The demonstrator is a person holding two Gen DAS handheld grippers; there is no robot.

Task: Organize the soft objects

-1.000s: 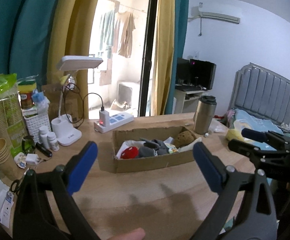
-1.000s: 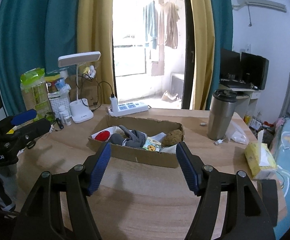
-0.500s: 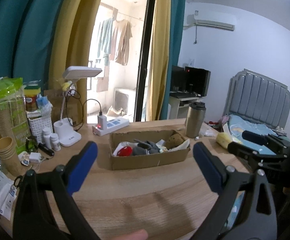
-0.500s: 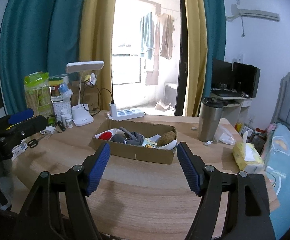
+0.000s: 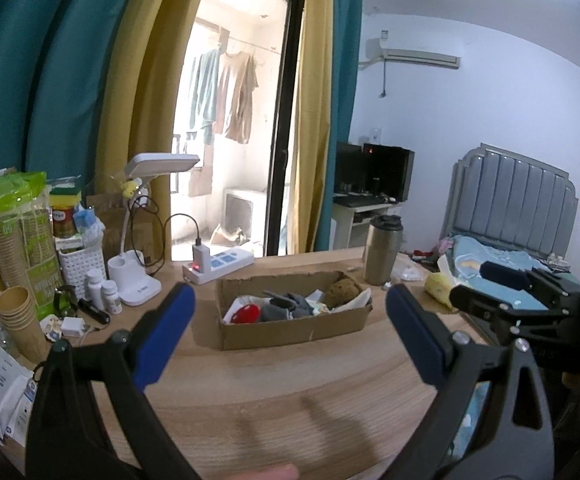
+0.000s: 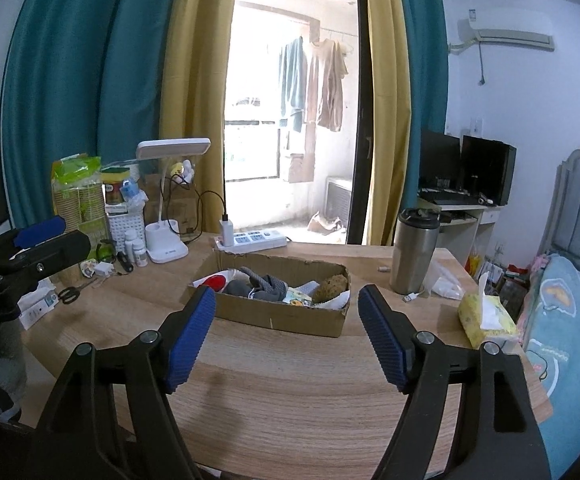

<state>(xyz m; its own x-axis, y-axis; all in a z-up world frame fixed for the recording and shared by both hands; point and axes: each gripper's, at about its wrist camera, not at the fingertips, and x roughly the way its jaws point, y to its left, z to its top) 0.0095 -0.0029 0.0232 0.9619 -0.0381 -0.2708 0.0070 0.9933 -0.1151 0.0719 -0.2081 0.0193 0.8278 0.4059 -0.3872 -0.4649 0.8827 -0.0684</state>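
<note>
A: What do we have in front of us?

B: A cardboard box [image 6: 274, 300] sits mid-tabletop [image 6: 290, 380], holding the soft things: a grey cloth [image 6: 264, 285], a red item [image 6: 215, 282] and a brown plush [image 6: 332, 286].

A: And our tools?

B: The left hand-held gripper [image 5: 290, 326] and the right hand-held gripper [image 6: 284, 330] both hang well short of the box, jaws spread wide, holding nothing.

A: How will the pieces handle?

B: We judge them light and limp, so they would sag and snag on neighbours. We would pinch the grey cloth at its raised fold, and the plush across its rounded body. A steel tumbler [image 6: 414, 250] stands near the box's right end.
</note>
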